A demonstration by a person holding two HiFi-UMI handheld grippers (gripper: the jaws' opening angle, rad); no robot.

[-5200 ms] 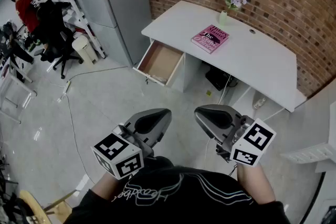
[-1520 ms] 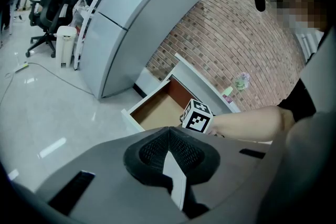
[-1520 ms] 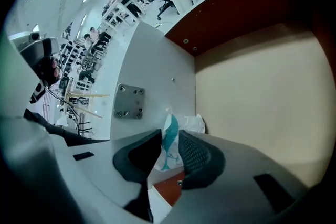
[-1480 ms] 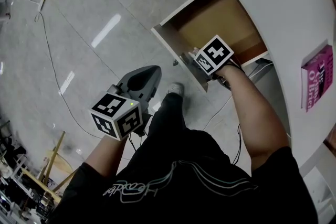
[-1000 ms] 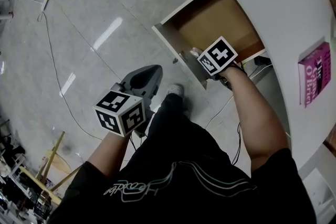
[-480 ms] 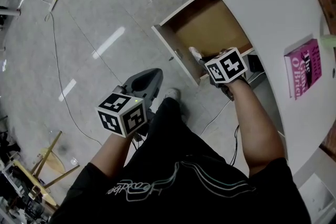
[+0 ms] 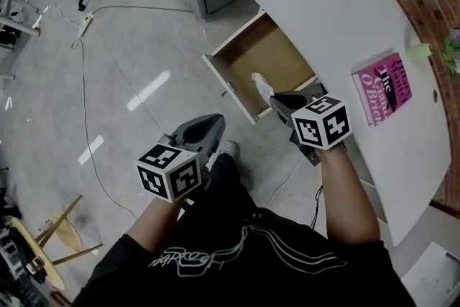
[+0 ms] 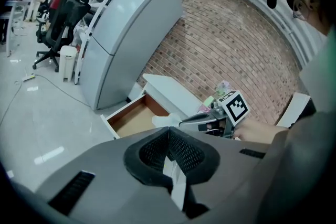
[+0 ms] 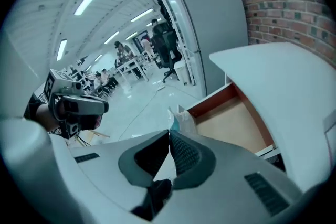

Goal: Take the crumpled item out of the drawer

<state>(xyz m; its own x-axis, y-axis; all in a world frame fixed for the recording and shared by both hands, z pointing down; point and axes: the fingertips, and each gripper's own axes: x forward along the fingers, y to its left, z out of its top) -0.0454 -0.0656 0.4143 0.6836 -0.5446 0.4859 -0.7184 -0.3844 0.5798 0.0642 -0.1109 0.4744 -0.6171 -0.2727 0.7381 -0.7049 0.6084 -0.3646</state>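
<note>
The jaws of the right gripper (image 9: 169, 131) were clamped together on the crumpled item (image 9: 181, 117), a pale whitish wad that stuck out just past their tips. Seen from the head view, the wad hung at the centre of the frame, raised over the front right corner of the open drawer (image 7: 228, 85), whose brown bottom lay bare behind it. The drawer jutted from the left end of a white desk (image 7: 338, 7) in the upper right, with a pink book (image 7: 384, 86) lying on the desk at the right edge. The left gripper (image 8: 169, 131) was held low over the grey floor (image 7: 122, 61) at lower centre-left, well apart from the drawer, its jaws together with nothing between them.
</note>
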